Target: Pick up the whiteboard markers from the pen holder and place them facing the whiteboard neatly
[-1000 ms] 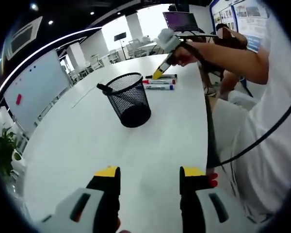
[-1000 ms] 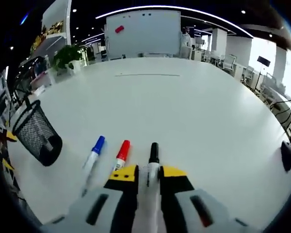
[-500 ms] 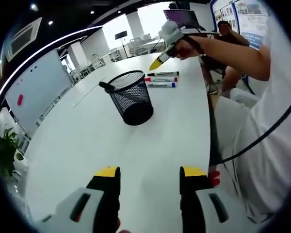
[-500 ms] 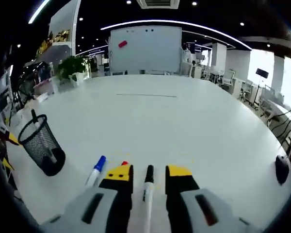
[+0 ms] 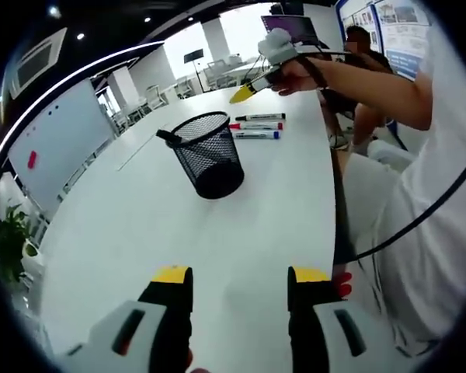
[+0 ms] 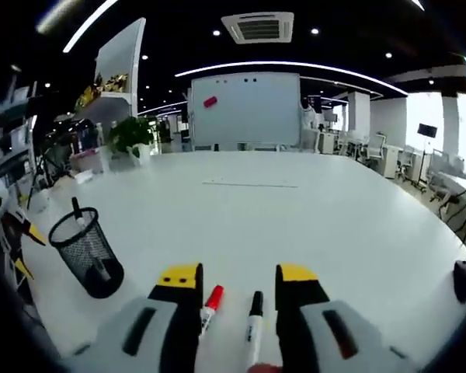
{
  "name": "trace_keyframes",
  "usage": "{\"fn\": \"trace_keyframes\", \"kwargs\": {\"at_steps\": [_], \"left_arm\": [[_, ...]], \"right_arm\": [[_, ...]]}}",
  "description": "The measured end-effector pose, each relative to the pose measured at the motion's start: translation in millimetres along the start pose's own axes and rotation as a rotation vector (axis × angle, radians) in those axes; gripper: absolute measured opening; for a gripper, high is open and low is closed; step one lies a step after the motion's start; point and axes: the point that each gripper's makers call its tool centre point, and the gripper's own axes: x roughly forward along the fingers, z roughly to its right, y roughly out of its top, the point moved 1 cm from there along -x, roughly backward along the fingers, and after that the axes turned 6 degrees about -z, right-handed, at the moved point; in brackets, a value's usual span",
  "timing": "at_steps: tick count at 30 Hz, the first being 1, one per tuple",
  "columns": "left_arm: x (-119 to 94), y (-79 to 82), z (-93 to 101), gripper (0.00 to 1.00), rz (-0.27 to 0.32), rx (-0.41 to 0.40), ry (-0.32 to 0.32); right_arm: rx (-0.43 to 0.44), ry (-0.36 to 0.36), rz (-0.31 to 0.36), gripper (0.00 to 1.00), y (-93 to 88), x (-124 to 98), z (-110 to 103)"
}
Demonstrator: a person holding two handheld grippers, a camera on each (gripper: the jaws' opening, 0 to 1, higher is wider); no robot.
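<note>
With both grippers' jaws apart and empty, the right gripper risks toppling the mesh pen holder when extracting the last marker, scattering the aligned markers.

Potted plant beyond white table; laptop behind the person.

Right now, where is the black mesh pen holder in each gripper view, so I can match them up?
Left gripper view: pen holder upper centre, on the white table, this side of three laid-out markers.
Right gripper view: pen holder lower left, one marker still standing in it.
Shared landmark: the whiteboard with a red spot.
</note>
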Motion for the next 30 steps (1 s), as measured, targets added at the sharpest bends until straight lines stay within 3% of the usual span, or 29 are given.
{"fn": "trace_keyframes", "kwargs": {"at_steps": [4, 16, 30], "left_arm": [[0, -1.1, 0.7, 0.51, -0.005, 0.004, -0.001], [0, -2.9, 0.5, 0.51, -0.012, 0.002, 0.005], [-1, -4.2, 0.8, 0.51, -0.013, 0.001, 0.006]], "right_arm": [[0.007, 0.074, 0.036, 0.38, 8.7, -1, -15], [0.046, 0.152, 0.121, 0.42, 27.8, -9, -28], [-0.046, 0.250, 0.182, 0.44, 52.1, -19, -60]]}}
